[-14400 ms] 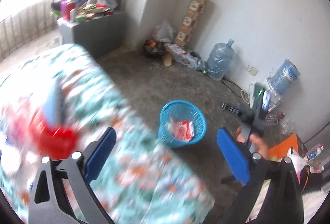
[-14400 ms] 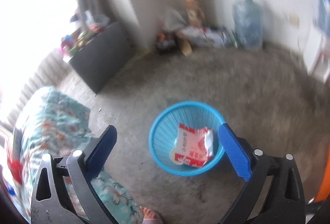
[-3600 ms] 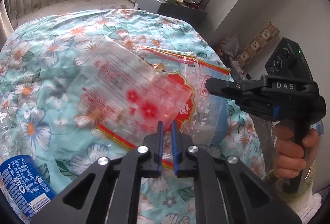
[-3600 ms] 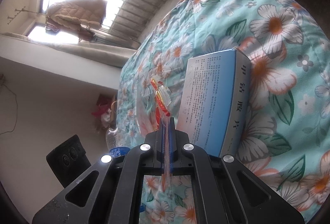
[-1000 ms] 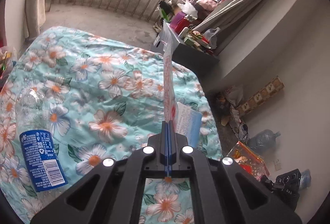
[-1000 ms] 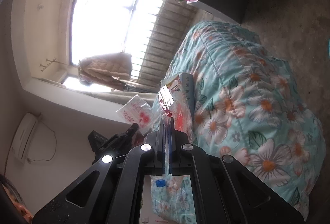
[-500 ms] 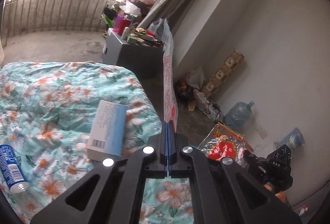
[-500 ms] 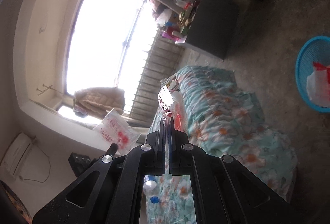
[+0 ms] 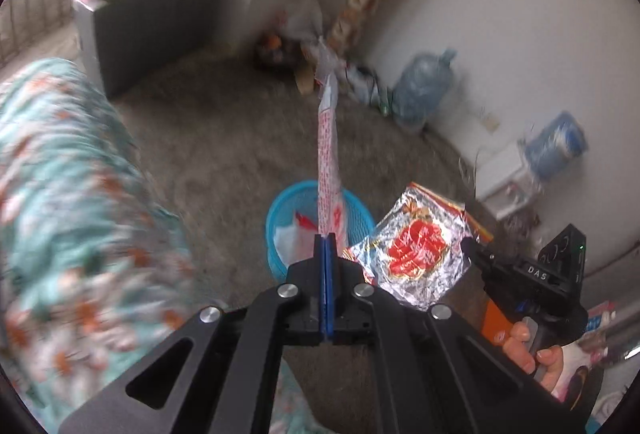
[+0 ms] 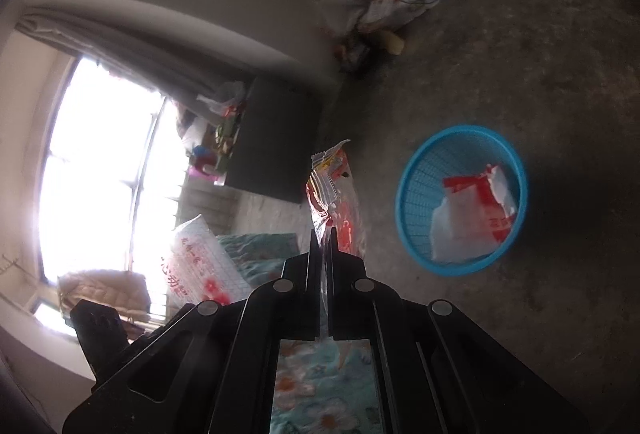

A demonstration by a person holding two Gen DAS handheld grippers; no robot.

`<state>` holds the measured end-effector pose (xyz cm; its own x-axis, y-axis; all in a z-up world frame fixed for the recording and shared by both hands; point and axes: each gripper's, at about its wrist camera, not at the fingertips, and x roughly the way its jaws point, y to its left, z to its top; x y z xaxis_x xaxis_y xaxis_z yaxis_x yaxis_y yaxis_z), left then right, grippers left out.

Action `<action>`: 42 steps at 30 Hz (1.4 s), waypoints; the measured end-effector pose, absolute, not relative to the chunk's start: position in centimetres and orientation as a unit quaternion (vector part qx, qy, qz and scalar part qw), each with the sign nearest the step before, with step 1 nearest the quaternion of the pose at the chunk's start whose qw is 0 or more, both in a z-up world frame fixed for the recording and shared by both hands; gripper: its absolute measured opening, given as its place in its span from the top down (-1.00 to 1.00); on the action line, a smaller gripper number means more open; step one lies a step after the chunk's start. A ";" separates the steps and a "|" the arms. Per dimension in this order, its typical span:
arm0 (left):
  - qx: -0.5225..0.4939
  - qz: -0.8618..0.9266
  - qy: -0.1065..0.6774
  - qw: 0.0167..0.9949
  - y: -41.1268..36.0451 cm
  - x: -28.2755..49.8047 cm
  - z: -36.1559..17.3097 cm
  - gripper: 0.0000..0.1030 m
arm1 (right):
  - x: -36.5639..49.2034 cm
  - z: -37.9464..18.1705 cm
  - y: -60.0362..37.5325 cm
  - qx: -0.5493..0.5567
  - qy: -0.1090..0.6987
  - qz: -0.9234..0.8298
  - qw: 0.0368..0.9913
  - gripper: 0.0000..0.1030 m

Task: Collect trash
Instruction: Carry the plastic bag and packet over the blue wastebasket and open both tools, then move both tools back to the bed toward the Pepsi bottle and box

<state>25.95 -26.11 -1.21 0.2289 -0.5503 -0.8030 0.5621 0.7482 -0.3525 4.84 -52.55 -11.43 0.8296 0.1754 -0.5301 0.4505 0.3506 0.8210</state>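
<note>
now each gripper, left gripper (image 9: 325,240) and right gripper (image 10: 325,234), pinches a wrapper; carry both over the blue basket (image 9: 280,210) ahead, then release.

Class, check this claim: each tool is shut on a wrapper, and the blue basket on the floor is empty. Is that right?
Not quite. The blue basket is not empty: the right wrist view shows a red-and-white bag inside. The left tool and right tool are each shut on a wrapper.

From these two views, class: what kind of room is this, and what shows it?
Probably a lived-in bedroom: a bed with a floral quilt, a curtained window, and big water jugs on a bare floor beside a blue wastebasket.
</note>
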 end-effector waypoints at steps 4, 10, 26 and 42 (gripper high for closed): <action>0.059 -0.359 0.553 0.750 -32.8 27.3 -6.5 1.00 | 6.0 -16.8 -54.5 0.591 0.289 -0.111 0.745 0.97; 0.143 -0.347 0.566 0.734 -39.8 28.5 -13.0 0.97 | 9.0 -24.9 -56.6 0.639 0.299 -0.121 0.699 0.46; 0.096 -0.356 0.579 0.727 -36.5 28.0 -8.5 -0.20 | 5.5 -26.5 -56.5 0.634 0.308 -0.185 0.685 -0.01; -0.101 -0.162 0.375 0.907 2.5 17.2 10.1 -0.52 | 11.4 -9.0 -42.9 0.464 0.373 0.006 0.803 -0.26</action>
<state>17.19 2.50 10.13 0.6672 -0.3688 -0.6472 0.2182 0.9275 -0.3036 11.39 -42.88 -8.99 0.7220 0.3560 -0.5933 0.3360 0.5691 0.7505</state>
